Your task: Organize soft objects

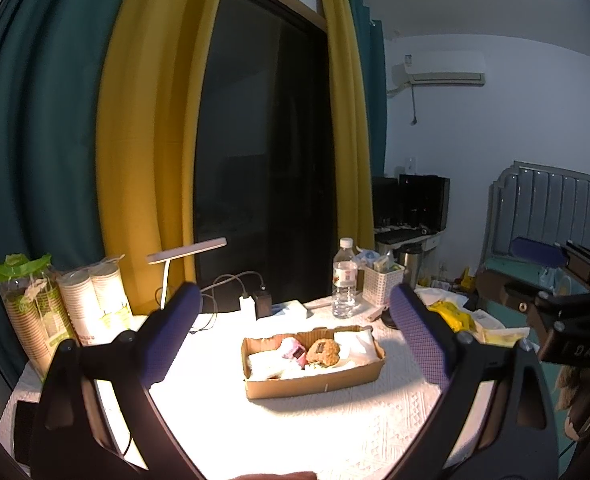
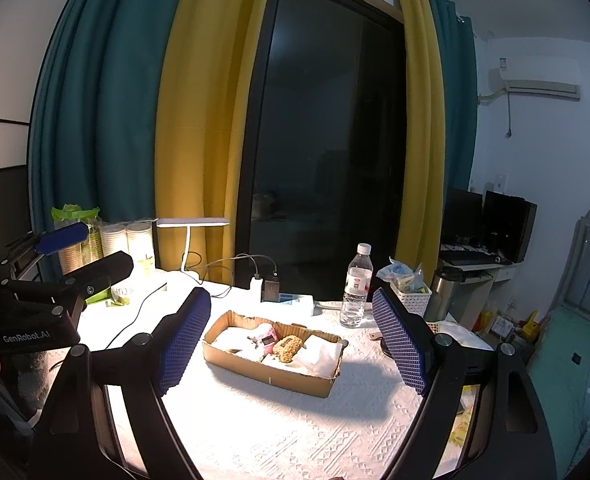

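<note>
A shallow cardboard box sits mid-table on a white textured cloth. Inside lie a pink soft toy, a brown fuzzy toy and white soft cloths. My left gripper hovers open above the near side of the box, nothing between its blue pads. My right gripper is also open and empty, raised short of the box. The left gripper shows at the left edge of the right wrist view.
A water bottle, a white basket and a steel flask stand behind the box. Paper cup stacks and a desk lamp stand back left, cables and a charger between. Yellow packaging lies right.
</note>
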